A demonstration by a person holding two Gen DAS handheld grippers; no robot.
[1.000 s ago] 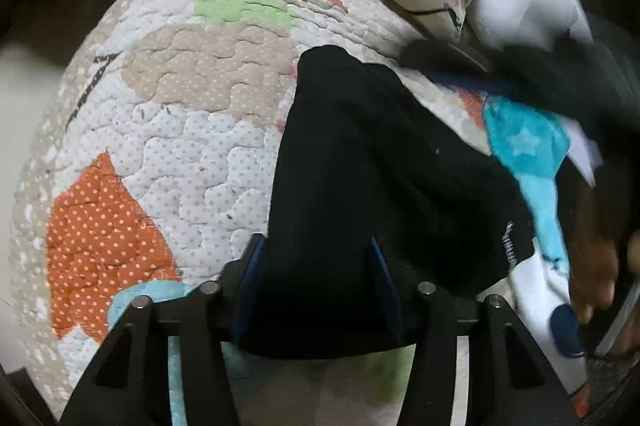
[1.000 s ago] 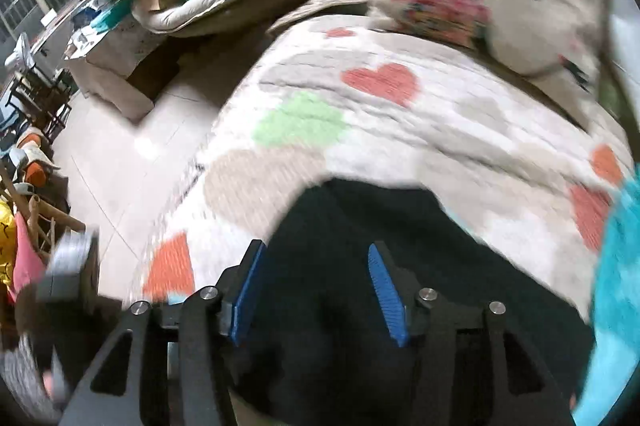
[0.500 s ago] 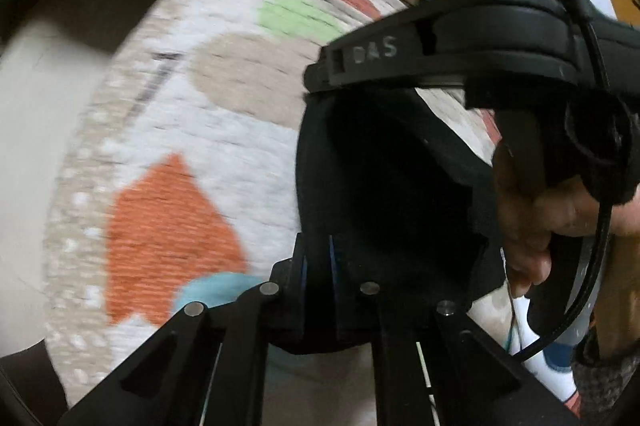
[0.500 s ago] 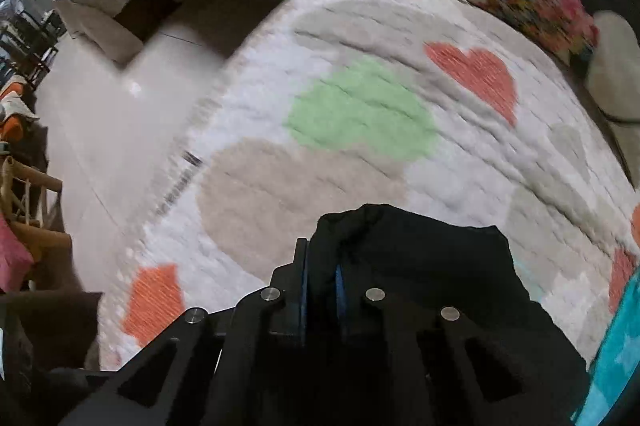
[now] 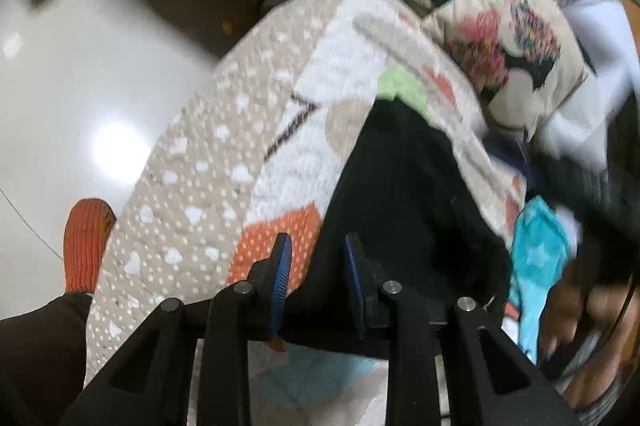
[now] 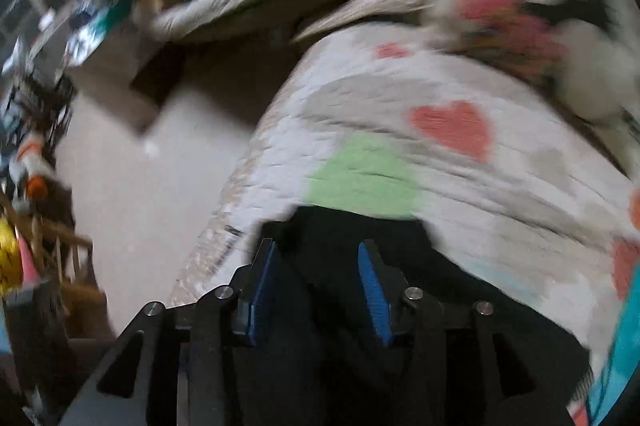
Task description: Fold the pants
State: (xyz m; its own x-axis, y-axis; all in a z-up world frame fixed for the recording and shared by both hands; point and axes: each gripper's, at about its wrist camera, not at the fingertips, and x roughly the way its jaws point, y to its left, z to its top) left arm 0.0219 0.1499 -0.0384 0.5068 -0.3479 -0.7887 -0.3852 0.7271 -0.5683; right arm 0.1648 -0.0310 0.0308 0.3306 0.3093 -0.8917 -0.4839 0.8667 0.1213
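Black pants [image 5: 404,193] lie on the quilt [image 5: 208,185], a dark strip running from near the green patch [image 5: 400,87] down toward the camera. Left view: left gripper [image 5: 316,262] has its blue pads parted w/ a clear gap, over the pants' near left edge & the orange patch [image 5: 280,238]; nothing pinched. Pillow [image 5: 516,45] sits beyond, floor [image 5: 80,97] to the left, an orange sock [image 5: 84,242] low at left. Right side is blurred. Right view, blurry too: right gripper [image 6: 316,266] also spread, pads apart over the pants [image 6: 360,246], whose far edge meets the green patch [image 6: 364,173]; red heart [image 6: 452,125] further back on the quilt [image 6: 500,185]
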